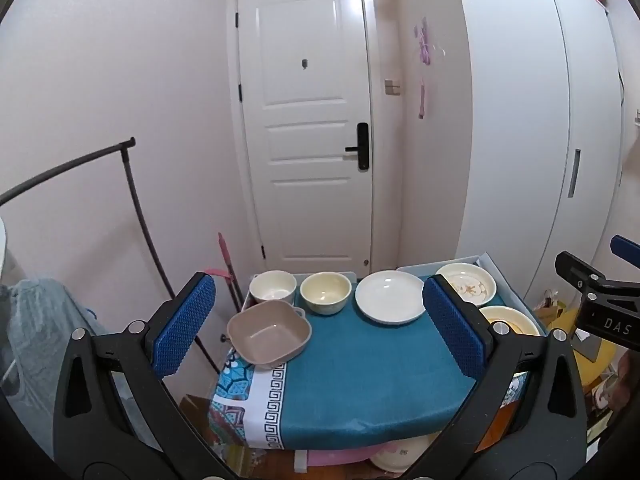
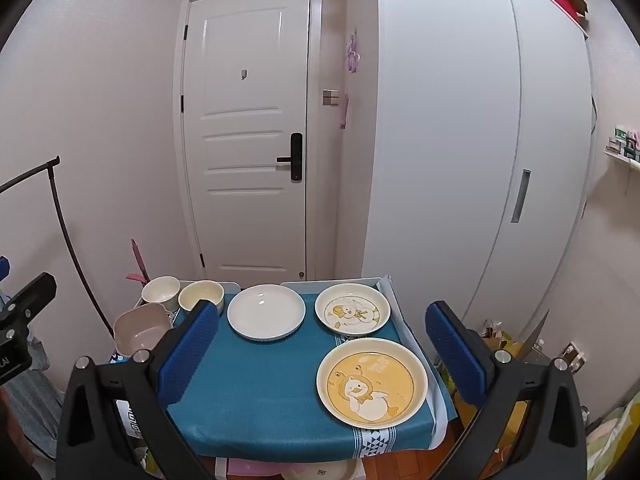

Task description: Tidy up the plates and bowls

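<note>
Six pieces of crockery are counted on the teal-covered bench (image 2: 260, 396): three plates and three bowls. In the right wrist view, a plain white plate (image 2: 266, 317) is seen at 12 o'clock on the cloth; a white plate with a duck drawing (image 2: 352, 314) lies just beside it at 1 o'clock; a yellow duck plate (image 2: 372, 383) is set near the front edge at 4 o'clock. In the left wrist view, a white round bowl (image 1: 273, 287) and a cream round bowl (image 1: 325, 292) stand side by side at 11 o'clock along the far edge; a beige square bowl with small handles (image 1: 269, 335) sits at 9 o'clock, overhanging the bench's left edge.

The left tool (image 1: 320, 326) is held spread wide, nothing being pinched between its blue pads; the right tool (image 2: 322, 356) is likewise spread wide with nothing gripped. Both are held before the bench, apart from all crockery.
</note>
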`<action>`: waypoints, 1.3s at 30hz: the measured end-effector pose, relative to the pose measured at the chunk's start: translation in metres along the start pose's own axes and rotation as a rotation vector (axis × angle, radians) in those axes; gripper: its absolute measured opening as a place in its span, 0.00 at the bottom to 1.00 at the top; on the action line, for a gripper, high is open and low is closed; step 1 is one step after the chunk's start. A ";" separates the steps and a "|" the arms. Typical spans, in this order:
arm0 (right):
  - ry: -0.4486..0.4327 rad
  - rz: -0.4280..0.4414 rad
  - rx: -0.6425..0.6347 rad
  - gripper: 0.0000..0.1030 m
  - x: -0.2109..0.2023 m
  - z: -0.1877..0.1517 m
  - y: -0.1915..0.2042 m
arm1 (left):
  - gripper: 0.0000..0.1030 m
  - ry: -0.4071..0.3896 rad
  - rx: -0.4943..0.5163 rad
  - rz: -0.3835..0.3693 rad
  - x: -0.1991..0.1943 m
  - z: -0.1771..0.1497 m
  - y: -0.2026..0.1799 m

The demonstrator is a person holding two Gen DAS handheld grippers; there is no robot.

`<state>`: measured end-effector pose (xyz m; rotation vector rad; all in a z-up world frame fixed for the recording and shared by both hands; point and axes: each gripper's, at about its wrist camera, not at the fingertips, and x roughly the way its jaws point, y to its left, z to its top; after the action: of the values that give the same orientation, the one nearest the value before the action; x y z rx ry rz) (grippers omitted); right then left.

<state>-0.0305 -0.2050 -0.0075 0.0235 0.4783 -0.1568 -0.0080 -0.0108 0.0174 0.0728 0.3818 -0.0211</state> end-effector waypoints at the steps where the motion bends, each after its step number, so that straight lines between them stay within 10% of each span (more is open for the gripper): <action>1: 0.002 0.000 -0.001 1.00 0.001 0.000 0.001 | 1.00 0.000 0.000 0.003 0.001 0.000 0.001; 39: 0.031 0.015 -0.014 1.00 0.017 -0.002 0.011 | 1.00 0.009 0.002 0.008 0.015 -0.004 0.016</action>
<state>-0.0146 -0.1962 -0.0171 0.0156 0.5099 -0.1385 0.0048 0.0049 0.0092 0.0760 0.3901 -0.0128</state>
